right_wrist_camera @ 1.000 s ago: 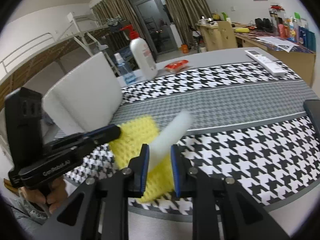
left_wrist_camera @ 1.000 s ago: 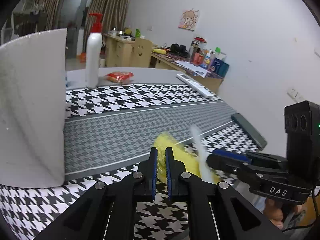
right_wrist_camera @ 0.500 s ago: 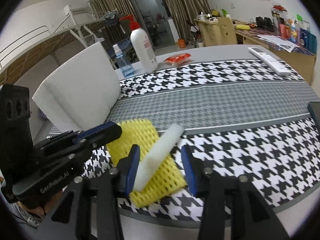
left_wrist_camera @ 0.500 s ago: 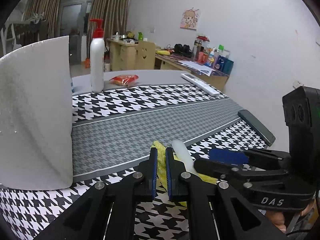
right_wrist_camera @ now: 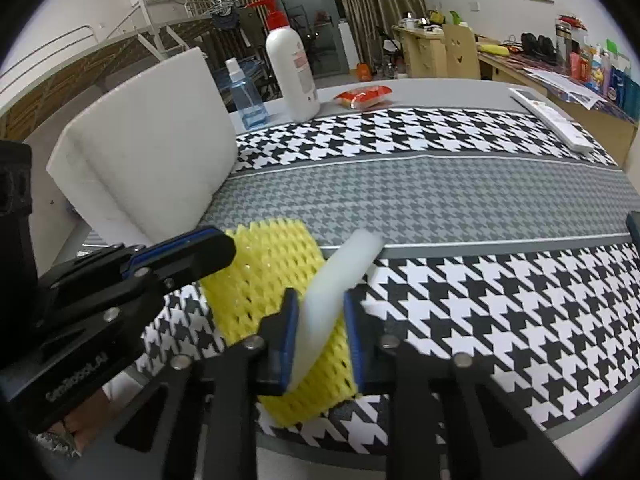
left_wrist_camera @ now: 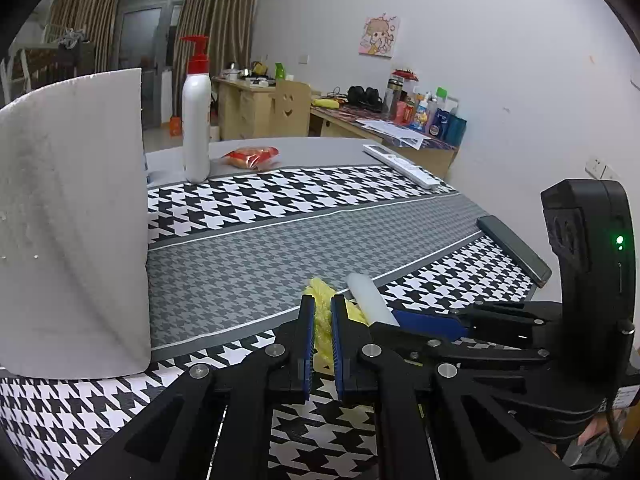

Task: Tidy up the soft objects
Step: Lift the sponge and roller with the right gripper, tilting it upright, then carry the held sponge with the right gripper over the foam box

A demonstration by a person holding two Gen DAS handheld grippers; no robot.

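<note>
— While both hand-held grippers meet at the near edge of the tabletop (right_wrist_camera: 460, 184), what does the left gripper (left_wrist_camera: 320, 320) have hold of?

— Its jaws are clamped tight on an edge of the yellow foam net (right_wrist_camera: 276, 276), a mesh sleeve lying flat on the houndstooth cloth (right_wrist_camera: 500, 292). From the left wrist camera the net (left_wrist_camera: 322, 322) bunches up between the blue pads.

— And the right gripper (right_wrist_camera: 320, 320)?

— Its jaws are closing on a white foam stick (right_wrist_camera: 340, 280), which sits between them, its lower end between the pads and its far end tilted up and away. Both pads look pressed against its sides. The stick lies across the top of the yellow net, seen in the left wrist view (left_wrist_camera: 370, 300) just right of the left gripper.

— What else is on the tabletop?

— A large white foam block (right_wrist_camera: 152, 144) stands on the left, close to the net. Behind it are a white pump bottle (right_wrist_camera: 292, 68) with a red top and a small clear blue bottle (right_wrist_camera: 244, 92). A red snack packet (right_wrist_camera: 362, 96) lies beside the pump bottle, a white remote control (right_wrist_camera: 552, 118) sits at the far right, and a dark flat device (left_wrist_camera: 514, 248) rests at the cloth's right edge.
</note>
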